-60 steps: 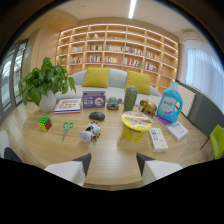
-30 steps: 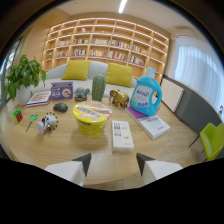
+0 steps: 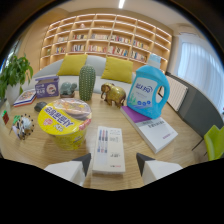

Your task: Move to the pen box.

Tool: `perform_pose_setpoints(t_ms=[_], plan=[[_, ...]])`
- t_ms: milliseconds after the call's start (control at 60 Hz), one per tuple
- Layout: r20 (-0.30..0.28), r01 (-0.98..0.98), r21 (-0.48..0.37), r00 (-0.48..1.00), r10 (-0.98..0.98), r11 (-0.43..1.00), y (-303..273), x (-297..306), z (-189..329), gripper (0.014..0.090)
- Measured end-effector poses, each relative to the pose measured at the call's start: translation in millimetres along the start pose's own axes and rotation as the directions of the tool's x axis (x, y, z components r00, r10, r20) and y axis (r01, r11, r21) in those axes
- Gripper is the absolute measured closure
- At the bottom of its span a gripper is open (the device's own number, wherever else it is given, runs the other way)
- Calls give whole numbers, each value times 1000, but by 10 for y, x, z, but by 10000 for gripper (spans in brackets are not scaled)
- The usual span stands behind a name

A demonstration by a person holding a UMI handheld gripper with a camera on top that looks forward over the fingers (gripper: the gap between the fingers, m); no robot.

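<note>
- Jaws wide open, holding nothing; gripper (image 3: 110,167) low over counter (image 3: 185,150).
- Pen box (image 3: 109,149) flat on counter, near end btwn jaws, gaps both sides.
- Yellow noodle bowl (image 3: 65,122) just left-ahead; blue detergent bottle (image 3: 148,91) & brass elephant (image 3: 113,94) beyond.

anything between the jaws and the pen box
Nothing visible. The pen box lies flat on the table, its near end already between the open gripper jaws. The noodle bowl sits beside it, off the path.

White pen box (image 3: 109,149) lies flat on table (image 3: 185,155).
</note>
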Motion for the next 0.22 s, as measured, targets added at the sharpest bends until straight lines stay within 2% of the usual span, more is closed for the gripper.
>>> perform_pose_setpoints(t_ms=[217], plan=[[-3, 6, -7, 1000, -6, 1000, 40, 17, 21, 189]])
